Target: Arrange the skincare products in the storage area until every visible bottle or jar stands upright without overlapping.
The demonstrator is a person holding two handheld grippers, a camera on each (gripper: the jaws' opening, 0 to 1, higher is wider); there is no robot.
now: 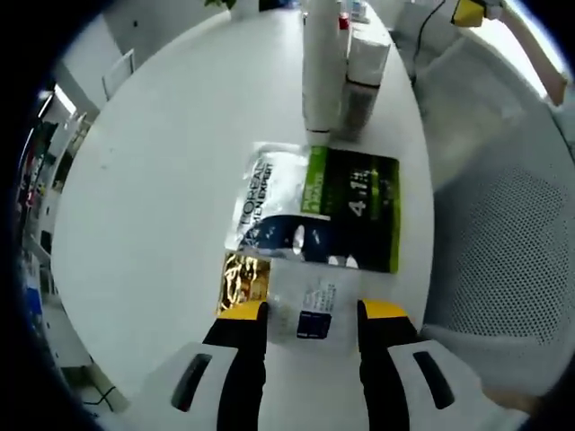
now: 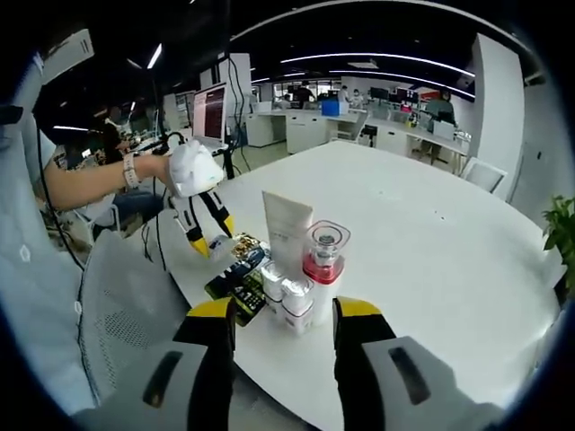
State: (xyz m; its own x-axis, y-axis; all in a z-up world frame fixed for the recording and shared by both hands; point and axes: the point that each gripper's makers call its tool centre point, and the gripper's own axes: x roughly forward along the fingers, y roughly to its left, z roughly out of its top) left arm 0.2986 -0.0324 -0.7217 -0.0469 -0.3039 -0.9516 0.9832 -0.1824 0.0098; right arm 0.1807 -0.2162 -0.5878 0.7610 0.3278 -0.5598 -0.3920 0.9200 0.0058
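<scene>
On the white round table [image 1: 162, 180] several flat sachets lie together: a silver and dark one [image 1: 274, 211], a green and black one [image 1: 359, 211] and a gold one [image 1: 244, 280]. My left gripper [image 1: 312, 312] is open just above them, its yellow-tipped jaws either side of a small clear packet [image 1: 310, 305]. Behind the sachets stand a white tube [image 1: 321, 63] and a white and grey bottle [image 1: 364, 72]. In the right gripper view my right gripper [image 2: 286, 314] is open in front of the upright white tube [image 2: 287, 224], a pink-capped clear bottle [image 2: 323, 256] and small white bottles [image 2: 286, 294]. The left gripper [image 2: 208, 235] hangs over the sachets [image 2: 235, 269].
A grey mesh chair [image 1: 503, 242] stands against the table's near edge, beside the sachets, also seen as the chair [image 2: 117, 296]. A gloved hand [image 2: 193, 166] holds the left gripper. A laptop [image 2: 208, 112] stands beyond the table. A plant [image 2: 561, 233] is at the right.
</scene>
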